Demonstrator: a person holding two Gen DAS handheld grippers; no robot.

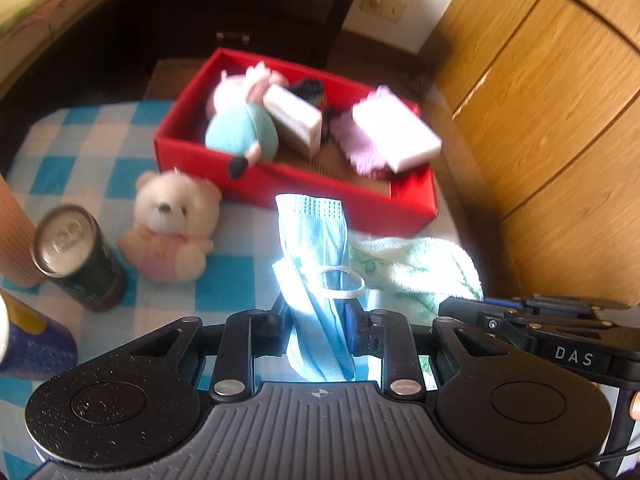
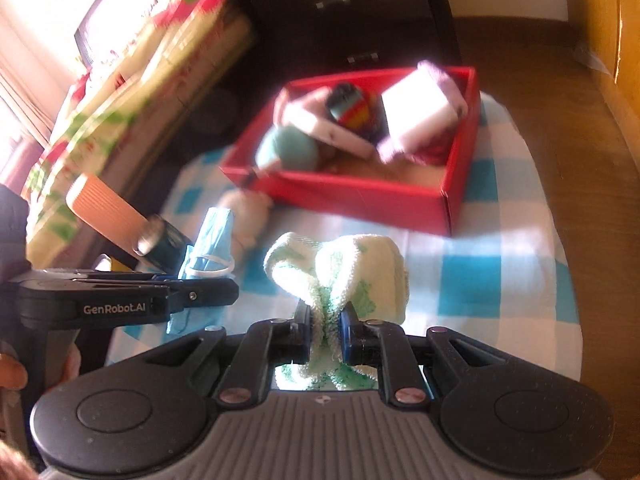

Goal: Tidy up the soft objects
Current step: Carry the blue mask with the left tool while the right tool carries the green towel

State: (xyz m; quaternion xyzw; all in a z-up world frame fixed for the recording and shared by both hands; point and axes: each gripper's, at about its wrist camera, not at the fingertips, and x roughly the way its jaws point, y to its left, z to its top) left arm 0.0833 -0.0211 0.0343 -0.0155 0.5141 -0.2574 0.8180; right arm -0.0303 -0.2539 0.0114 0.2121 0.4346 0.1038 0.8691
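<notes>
My left gripper (image 1: 320,316) is shut on a crumpled blue face mask (image 1: 316,240) with a white ear loop, held up above the checked cloth. My right gripper (image 2: 326,320) is shut on a white towel with green print (image 2: 344,272), bunched between its pads. From the left wrist view the towel (image 1: 416,268) shows just right of the mask, and the right gripper's body (image 1: 560,332) lies at the right edge. A red box (image 1: 412,204) behind holds a plush doll in teal (image 1: 240,132), sponges and a pink cloth. A cream teddy bear (image 1: 172,224) sits in front of the box.
A dark drink can (image 1: 76,252) and an orange ribbed cup (image 1: 16,236) stand left of the bear, with a blue container (image 1: 32,344) nearer. A wooden wardrobe (image 1: 540,100) rises on the right. A dark drawer unit (image 1: 240,8) stands behind the box, bedding (image 2: 132,80) to the left.
</notes>
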